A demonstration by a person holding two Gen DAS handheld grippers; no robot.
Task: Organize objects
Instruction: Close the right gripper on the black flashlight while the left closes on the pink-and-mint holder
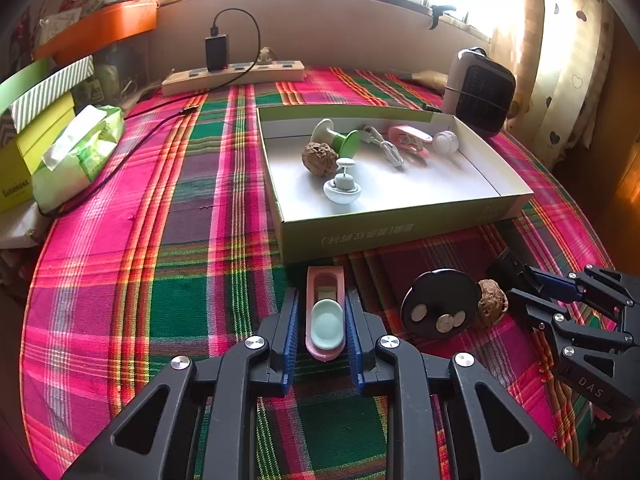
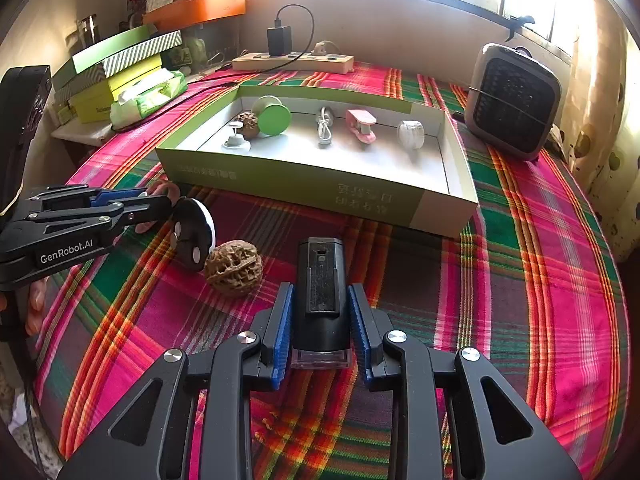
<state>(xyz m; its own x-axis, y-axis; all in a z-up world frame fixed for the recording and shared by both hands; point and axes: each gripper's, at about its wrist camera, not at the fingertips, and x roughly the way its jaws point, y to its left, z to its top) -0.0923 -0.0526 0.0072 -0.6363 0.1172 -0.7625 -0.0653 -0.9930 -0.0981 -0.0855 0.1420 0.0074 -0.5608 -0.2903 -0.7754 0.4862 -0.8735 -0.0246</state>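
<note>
In the left wrist view my left gripper (image 1: pixel 323 294) is shut on a pink holder with a mint-green insert (image 1: pixel 325 316), which lies on the plaid cloth in front of the open green box (image 1: pixel 400 224). My right gripper (image 2: pixel 321 286) is shut on a black, boxy device with a clear end (image 2: pixel 321 300), also on the cloth. Between the two grippers lie a walnut (image 2: pixel 234 266) and a black disc with round metal pieces (image 2: pixel 194 236). The box holds another walnut (image 1: pixel 319 159), a green spool (image 1: pixel 340 138), a white cable, a pink stapler (image 1: pixel 410 140) and small white items.
A small fan heater (image 1: pixel 480 92) stands right of the box. A power strip (image 1: pixel 232 76) with a charger lies at the back wall, and its cable trails over the cloth. A tissue pack (image 1: pixel 76 156) and stacked boxes (image 1: pixel 24 140) fill the left edge.
</note>
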